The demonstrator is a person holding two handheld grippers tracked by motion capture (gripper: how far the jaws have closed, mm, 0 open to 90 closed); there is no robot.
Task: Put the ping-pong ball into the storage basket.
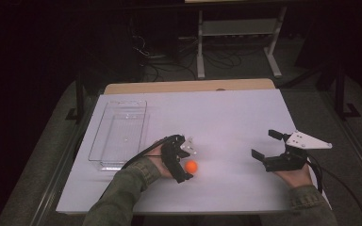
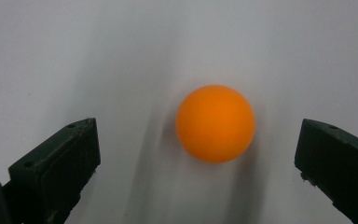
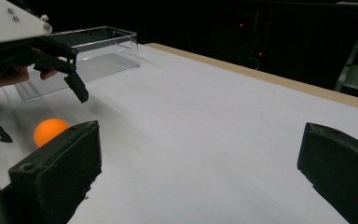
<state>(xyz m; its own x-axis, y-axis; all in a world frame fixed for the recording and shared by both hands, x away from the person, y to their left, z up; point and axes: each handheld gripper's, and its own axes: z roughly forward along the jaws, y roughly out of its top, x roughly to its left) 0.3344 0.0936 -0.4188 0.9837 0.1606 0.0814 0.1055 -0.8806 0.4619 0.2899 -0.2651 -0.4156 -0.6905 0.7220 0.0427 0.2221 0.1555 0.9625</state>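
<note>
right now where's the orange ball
In the high view the orange ball sits on the white table near its front edge, left of centre, between the open jaws of the left gripper, with the clear tray farther left.

White table (image 1: 226, 113) with orange ball (image 1: 191, 166), clear tray (image 1: 120, 133).

Wide open white table (image 1: 226, 113) across the middle, nothing between the two hands. The clear tray (image 1: 120, 132) walls off the far left side. Left gripper (image 1: 185, 160) hangs spread over the orange ball (image 1: 191, 166), room either side of it. Right gripper (image 1: 268, 145) has bare table ahead.
</note>
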